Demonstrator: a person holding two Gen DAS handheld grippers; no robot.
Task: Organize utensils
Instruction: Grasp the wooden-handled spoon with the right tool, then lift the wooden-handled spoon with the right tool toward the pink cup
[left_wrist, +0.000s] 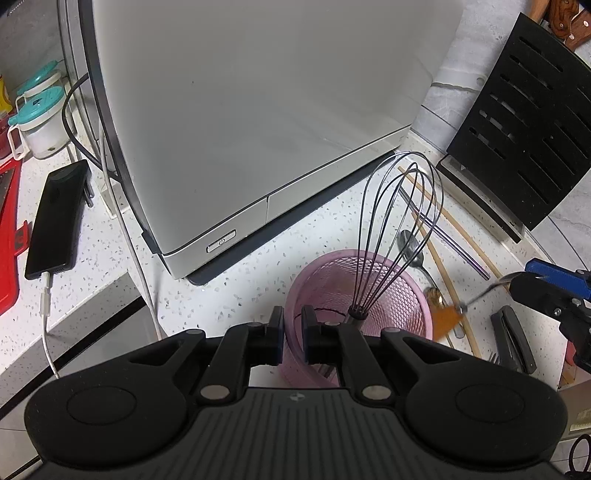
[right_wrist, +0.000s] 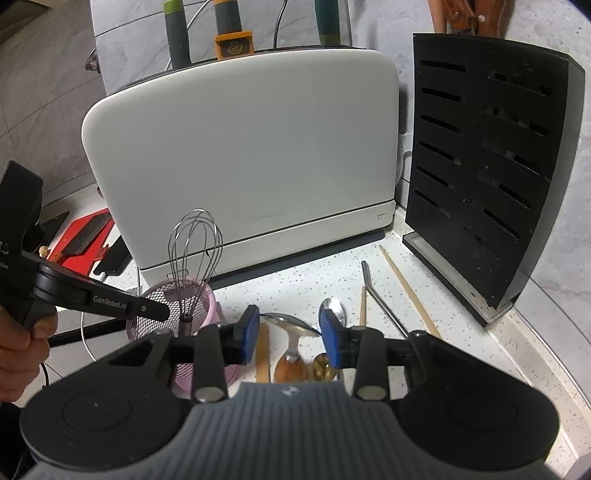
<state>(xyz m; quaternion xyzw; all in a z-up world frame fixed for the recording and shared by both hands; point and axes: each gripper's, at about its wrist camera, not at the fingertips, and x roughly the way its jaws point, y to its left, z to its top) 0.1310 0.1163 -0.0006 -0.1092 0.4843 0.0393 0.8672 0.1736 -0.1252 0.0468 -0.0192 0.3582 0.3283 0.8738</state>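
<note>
- Closest to my left lens, my left gripper (left_wrist: 292, 334) clamps the near rim of the pink mesh cup (left_wrist: 399, 291), jaws pressed nearly together on the wall.
- Upright in that cup stands the whisk (left_wrist: 400, 236), handle down, wire loops up, beside the white appliance (left_wrist: 258, 122).
- Between the blue pads of my right gripper (right_wrist: 290, 332), a spoon (right_wrist: 295, 328) with an amber handle is held clear of the counter (right_wrist: 295, 284), the jaws partly spread around it.
- Loose on the counter lie a second spoon (right_wrist: 332, 310), a metal straw (right_wrist: 384, 306) and chopsticks (right_wrist: 410, 291), just right of the cup.
- Right of them leans the black knife block (right_wrist: 487, 177).
</note>
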